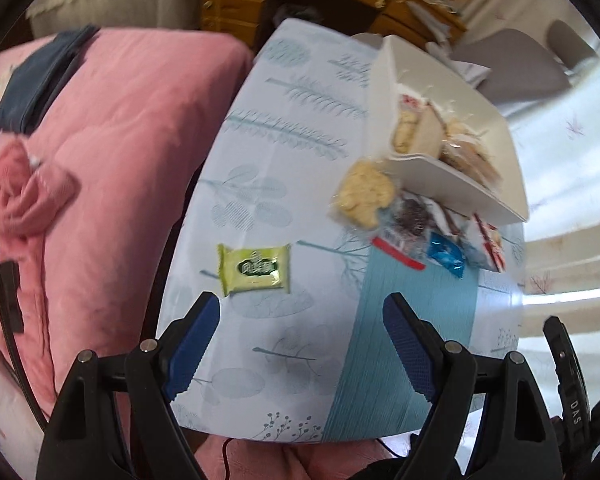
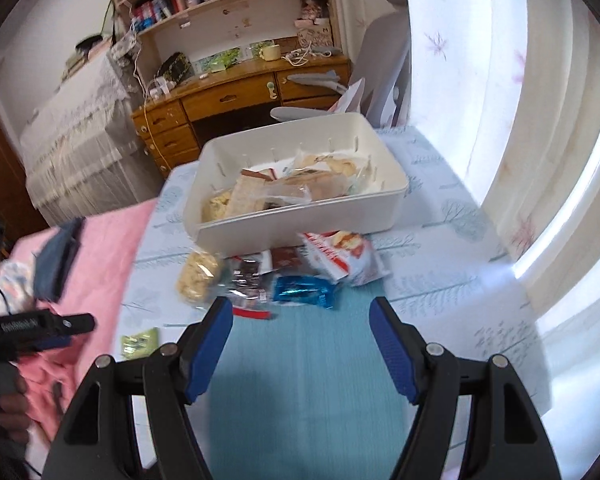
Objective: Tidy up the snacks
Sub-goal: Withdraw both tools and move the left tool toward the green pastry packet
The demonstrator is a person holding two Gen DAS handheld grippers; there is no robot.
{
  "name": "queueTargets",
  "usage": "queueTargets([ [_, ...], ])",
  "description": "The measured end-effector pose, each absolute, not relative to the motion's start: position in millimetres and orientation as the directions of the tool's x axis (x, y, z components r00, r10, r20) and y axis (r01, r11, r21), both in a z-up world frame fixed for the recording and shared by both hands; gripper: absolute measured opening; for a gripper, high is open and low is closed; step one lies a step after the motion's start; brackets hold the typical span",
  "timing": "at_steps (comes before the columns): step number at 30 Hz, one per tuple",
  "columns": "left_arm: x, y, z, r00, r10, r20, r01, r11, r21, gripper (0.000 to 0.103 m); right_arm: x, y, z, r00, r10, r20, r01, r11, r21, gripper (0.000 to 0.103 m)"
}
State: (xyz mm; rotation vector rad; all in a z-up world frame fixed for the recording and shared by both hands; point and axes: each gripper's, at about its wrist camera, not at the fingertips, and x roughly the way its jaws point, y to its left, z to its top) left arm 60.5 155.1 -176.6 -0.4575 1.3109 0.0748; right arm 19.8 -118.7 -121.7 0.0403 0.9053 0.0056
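On the table (image 1: 260,128), going from left to right: a green packet (image 1: 254,269) lies alone, flat on the cloth, near the left gripper (image 1: 300,344), whose claws are spread w/ nothing between them. Then a small heap of snacks just in front of the white box (image 2: 300,222): a clear bag of pale biscuits (image 2: 196,276), a dark wrapped piece (image 2: 246,276), a blue foil packet (image 2: 306,290), a red & white bag (image 2: 340,256) that touches the box wall. The box already holds several packets. The right gripper (image 2: 300,344) is also spread & empty, over the blue mat (image 2: 300,400).

I judge all the packets light & soft, the foil slippery, the biscuits inside easy to break. So better to pinch the crimped end seam or a thin edge, w/ gentle force, not the middle. The green packet lies flat, so approx. a low grip on its short side.
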Motion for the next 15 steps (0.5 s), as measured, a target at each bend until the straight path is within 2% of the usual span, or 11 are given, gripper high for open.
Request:
queueTargets([
  [10,70,179,-227,0.104,-0.218,-0.97,-0.476,0.846,-0.241,0.083,38,-110,-149,0.624,-0.09,-0.776,-0.149,0.962,-0.231,0.071],
  [15,80,187,-246,0.06,-0.251,-0.966,-0.54,0.806,-0.243,0.083,55,-110,-164,0.619,-0.135,-0.774,-0.189,0.931,-0.314,0.071],
])
